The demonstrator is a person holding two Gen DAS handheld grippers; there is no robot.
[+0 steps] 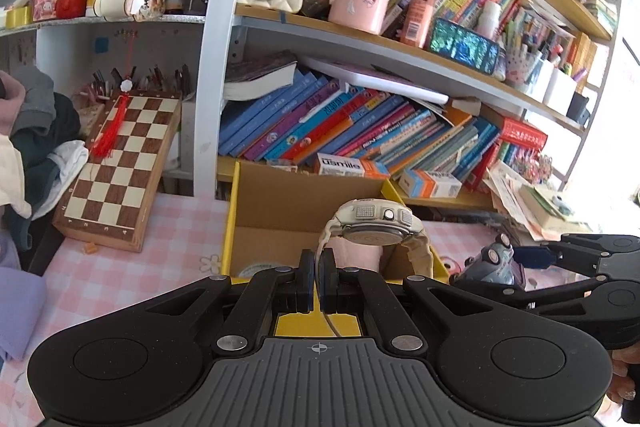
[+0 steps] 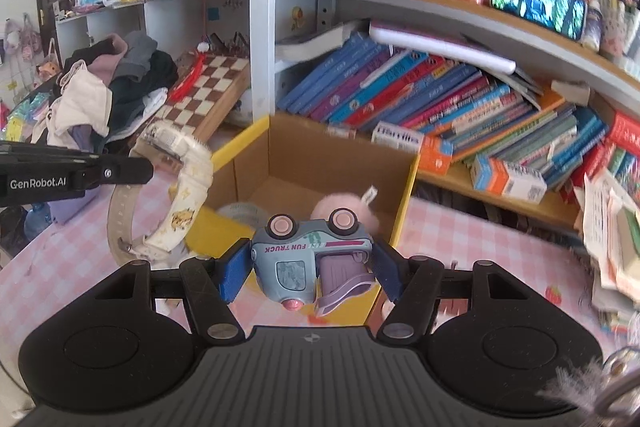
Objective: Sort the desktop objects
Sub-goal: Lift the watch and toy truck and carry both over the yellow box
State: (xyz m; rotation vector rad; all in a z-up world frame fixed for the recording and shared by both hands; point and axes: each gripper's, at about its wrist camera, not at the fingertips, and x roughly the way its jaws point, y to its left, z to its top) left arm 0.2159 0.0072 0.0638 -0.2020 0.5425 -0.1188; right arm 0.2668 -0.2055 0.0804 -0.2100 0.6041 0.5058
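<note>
Left claw (image 1: 316, 281): clenched on the strap of a white wristwatch (image 1: 374, 221), held above the near edge of the cardboard box (image 1: 280, 195).
Right claw (image 2: 308, 267): grasping a blue toy truck (image 2: 308, 247), wheels up, in front of the box.
Box contents: pink plush item (image 2: 344, 207).
Worktop (image 1: 132, 275): pink checked cover; chessboard (image 1: 124, 155) at left.

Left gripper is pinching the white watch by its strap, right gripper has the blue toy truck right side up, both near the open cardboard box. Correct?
Not quite. The toy truck is upside down in the right gripper: the right wrist view shows its pink wheels on top. The rest holds: the left gripper pinches the white watch by its strap, near the open cardboard box.
</note>
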